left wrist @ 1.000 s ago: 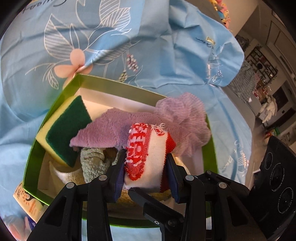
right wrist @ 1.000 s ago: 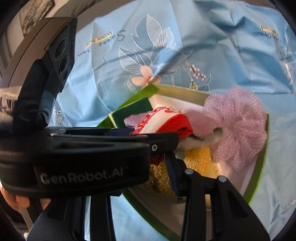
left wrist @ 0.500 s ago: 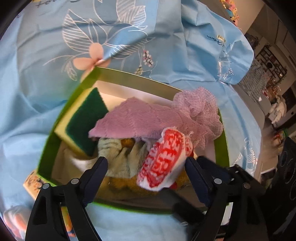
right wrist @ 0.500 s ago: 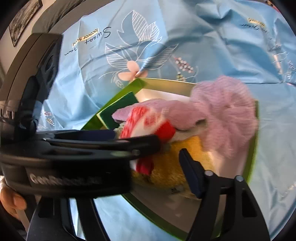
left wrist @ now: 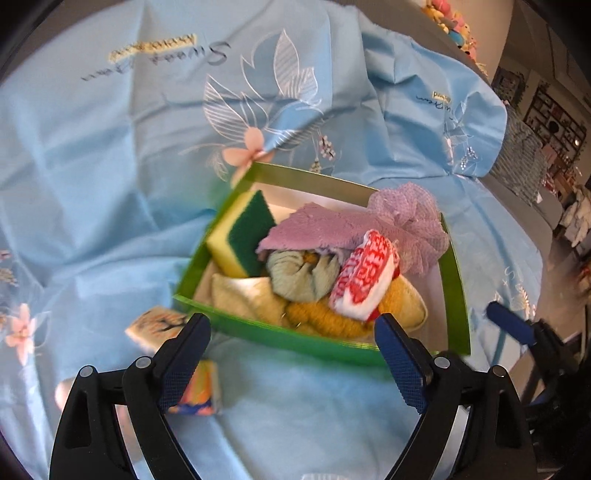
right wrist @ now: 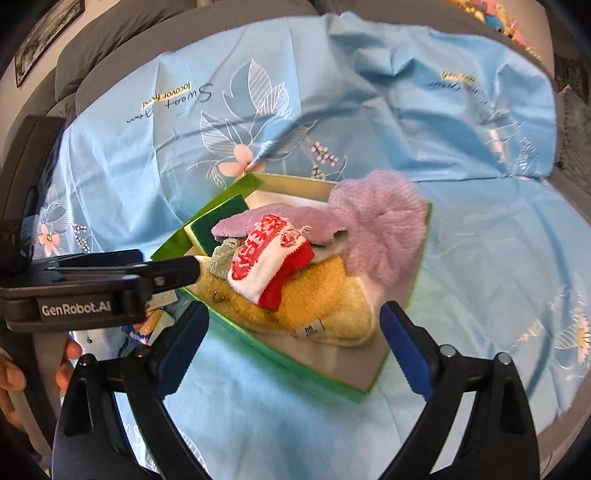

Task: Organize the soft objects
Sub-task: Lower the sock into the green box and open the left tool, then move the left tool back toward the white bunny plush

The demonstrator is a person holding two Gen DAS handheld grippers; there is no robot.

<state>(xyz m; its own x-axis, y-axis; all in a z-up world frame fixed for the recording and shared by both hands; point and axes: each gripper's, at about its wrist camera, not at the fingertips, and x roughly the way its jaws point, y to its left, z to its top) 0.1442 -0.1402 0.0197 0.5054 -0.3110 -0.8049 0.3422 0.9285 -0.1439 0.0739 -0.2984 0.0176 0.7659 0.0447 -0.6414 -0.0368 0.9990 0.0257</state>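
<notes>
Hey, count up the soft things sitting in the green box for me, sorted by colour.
Purple: 2, cloth, mesh pouf
Green and yellow: 1, sponge
Pale green: 1, cloth
Yellow: 2, pale cloth, fuzzy item
Red and white: 1, cloth
Total: 7

- A home living room, by the look of it
- Grey sofa [right wrist: 110, 48] draped with a light-blue floral sheet [right wrist: 369, 110]
- Framed picture [right wrist: 48, 33] on the wall
- Dark display shelf [left wrist: 554, 122] of small items in the background
</notes>
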